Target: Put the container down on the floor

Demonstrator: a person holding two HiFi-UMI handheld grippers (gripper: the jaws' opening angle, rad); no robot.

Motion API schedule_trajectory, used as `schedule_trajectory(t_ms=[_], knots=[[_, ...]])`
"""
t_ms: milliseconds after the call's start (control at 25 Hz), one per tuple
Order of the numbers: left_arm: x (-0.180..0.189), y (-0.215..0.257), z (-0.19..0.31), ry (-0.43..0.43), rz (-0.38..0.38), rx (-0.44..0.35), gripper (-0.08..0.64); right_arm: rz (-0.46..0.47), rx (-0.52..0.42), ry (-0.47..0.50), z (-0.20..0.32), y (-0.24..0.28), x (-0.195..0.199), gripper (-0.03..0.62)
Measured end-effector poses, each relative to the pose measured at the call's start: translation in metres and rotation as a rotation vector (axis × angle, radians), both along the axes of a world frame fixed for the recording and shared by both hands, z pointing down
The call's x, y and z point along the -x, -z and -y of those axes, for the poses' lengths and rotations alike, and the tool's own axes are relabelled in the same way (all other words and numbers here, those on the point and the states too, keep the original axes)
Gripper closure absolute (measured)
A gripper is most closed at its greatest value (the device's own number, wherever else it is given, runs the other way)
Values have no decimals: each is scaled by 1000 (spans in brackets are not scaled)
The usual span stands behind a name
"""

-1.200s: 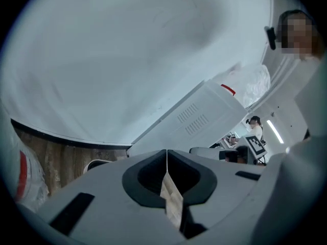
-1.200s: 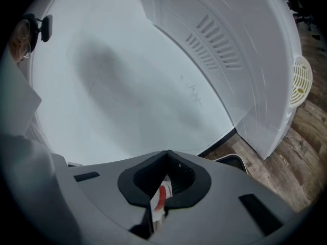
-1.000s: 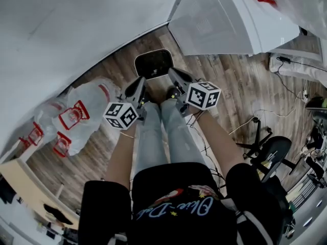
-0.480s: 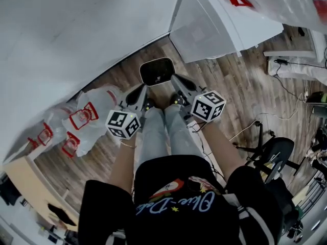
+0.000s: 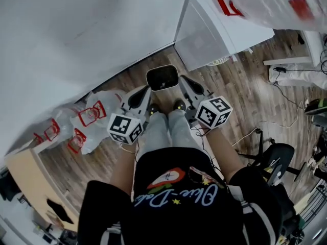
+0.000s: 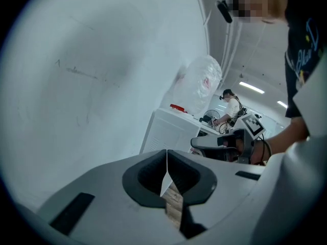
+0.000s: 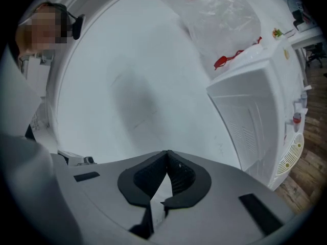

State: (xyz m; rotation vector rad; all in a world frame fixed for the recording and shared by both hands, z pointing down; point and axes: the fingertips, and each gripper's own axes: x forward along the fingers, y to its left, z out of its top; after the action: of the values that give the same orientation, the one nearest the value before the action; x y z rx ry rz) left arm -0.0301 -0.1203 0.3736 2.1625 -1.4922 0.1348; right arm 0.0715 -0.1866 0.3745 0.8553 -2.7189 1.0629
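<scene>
Shirt (image 5: 173, 200) script print: "Blue-Da…", rest hidden.

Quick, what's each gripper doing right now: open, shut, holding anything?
Left gripper: shut, nothing between its jaws.
Right gripper: shut, nothing between its jaws.

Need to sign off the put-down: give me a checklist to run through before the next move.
1. Container resting on the floor by the wall: ok.
2. Left gripper shut, nothing between its jaws: ok.
3. Right gripper shut, nothing between its jaws: ok.
4. Shoes apart from the container: ok.
5. Contents in place: cannot tell, the inside looks dark.
</scene>
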Motion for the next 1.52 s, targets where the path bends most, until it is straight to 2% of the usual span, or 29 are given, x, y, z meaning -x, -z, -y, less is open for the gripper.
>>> schedule_trajectory(t_ms=[560,840,1040,1240,1520], knots=[[-1,86,-6,-3,41,-118,554,-42,-195,30,-15,89,-6,594],[-3,126,-9,-5,29,-182,554,-61,-270,47,-22,118,-7,594],[-2,136,-10,4,9,-203,554,-72,-292,50,-22,129,-9,594],[-2,146,-13,11,26,-225,554,-76,-330,51,-23,141,-12,594],[0,147,-14,25,4,-220,554,-78,-344,60,-23,145,-9,594]])
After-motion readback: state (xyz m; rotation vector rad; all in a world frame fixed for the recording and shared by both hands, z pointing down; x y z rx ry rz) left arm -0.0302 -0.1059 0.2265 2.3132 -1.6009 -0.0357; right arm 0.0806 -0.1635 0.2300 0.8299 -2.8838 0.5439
